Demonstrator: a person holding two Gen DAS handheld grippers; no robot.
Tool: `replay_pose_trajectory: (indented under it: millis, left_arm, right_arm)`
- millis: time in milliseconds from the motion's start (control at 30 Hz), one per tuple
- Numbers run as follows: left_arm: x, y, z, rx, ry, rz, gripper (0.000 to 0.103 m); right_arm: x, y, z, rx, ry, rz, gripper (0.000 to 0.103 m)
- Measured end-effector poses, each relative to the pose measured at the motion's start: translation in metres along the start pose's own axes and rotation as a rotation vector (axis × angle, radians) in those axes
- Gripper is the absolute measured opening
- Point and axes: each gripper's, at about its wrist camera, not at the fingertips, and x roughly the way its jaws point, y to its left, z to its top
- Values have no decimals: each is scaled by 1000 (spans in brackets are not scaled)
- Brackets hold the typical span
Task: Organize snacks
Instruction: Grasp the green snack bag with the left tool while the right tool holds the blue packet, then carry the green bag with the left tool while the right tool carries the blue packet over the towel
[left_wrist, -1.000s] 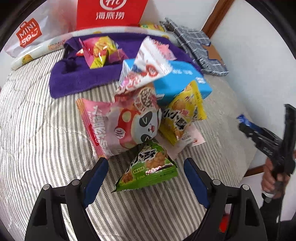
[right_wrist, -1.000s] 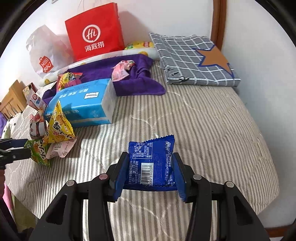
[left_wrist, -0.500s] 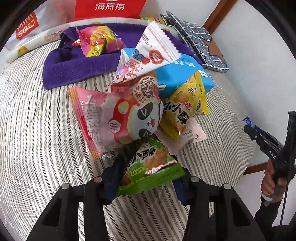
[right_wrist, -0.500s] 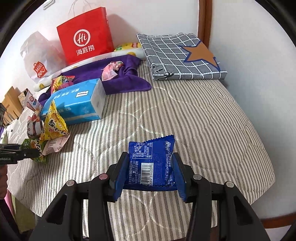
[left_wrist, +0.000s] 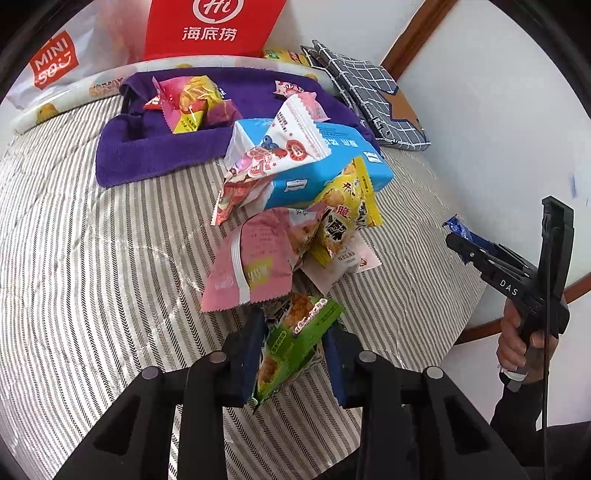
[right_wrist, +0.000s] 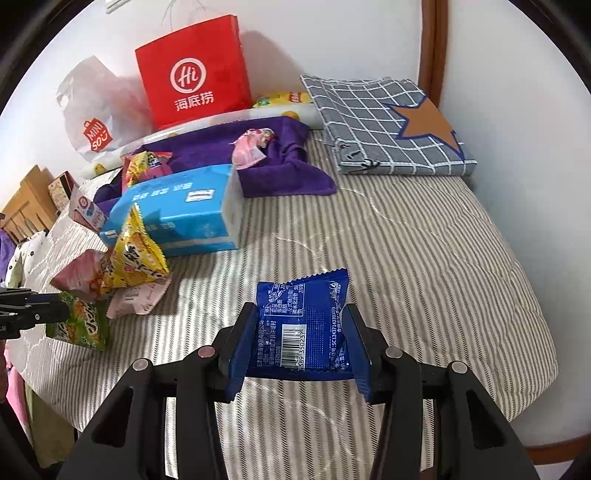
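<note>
Two grippers each hold a snack packet. The left gripper (left_wrist: 291, 354), low in the centre of the left wrist view, is clamped on a green packet (left_wrist: 295, 339) that sits tilted between its blue pads; the right gripper (right_wrist: 301, 347), low centre of the right wrist view, pinches a dark blue packet (right_wrist: 303, 325) with its barcode side up.

The nearest thing to a container among the snacks is the light blue tissue box (right_wrist: 181, 218), left of centre in the right wrist view; it is closed and its contents do not show. A white packet with red and blue print (left_wrist: 280, 144) leans on it, and a yellow packet (left_wrist: 347, 214) rests against its near side. A pink packet (left_wrist: 251, 266) and a pale pink one (left_wrist: 343, 262) lie just below these in the left wrist view. On the purple towel (left_wrist: 155, 147), upper left of that view, sit a red-and-yellow packet (left_wrist: 184, 103) and a small pink one (left_wrist: 291, 88).

A red paper bag (right_wrist: 195, 70) and a white plastic bag (right_wrist: 92, 110) stand at the top left against the wall; their insides are hidden. The grey checked cushion (right_wrist: 384, 125) lies upper right on the striped bedcover (right_wrist: 406, 240). Small print on every packet is too blurred to read.
</note>
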Motion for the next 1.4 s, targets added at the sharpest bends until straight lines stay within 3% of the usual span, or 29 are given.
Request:
replay_pose_trajectory:
  millis: [100, 333, 433, 500, 600, 733, 1000, 1400]
  left_arm:
    - [-1, -5, -4, 7, 6, 7, 30]
    - [30, -19, 0, 15, 65, 53, 52]
    - [41, -21, -1, 22, 85, 59, 51]
    - [41, -24, -2, 36, 77, 86, 42]
    - [35, -31, -3, 61, 73, 46, 41]
    - [20, -37, -2, 75, 38, 35, 41]
    - [-15, -38, 12, 50, -18, -77, 41]
    - [-52, -35, 50, 5, -113, -106, 41]
  right_arm:
    - [-1, 5, 1, -14, -5, 1, 47]
    - [-2, 4, 0, -8, -1, -2, 47]
    - [-1, 1, -2, -5, 4, -5, 47]
    - [-1, -2, -4, -4, 6, -11, 47]
    - [-2, -6, -5, 8, 6, -15, 47]
    - [-3, -7, -5, 16, 2, -16, 47]
    - [-10, 9, 9, -4, -31, 13, 47]
    - [-14, 33, 49, -24, -69, 52, 47]
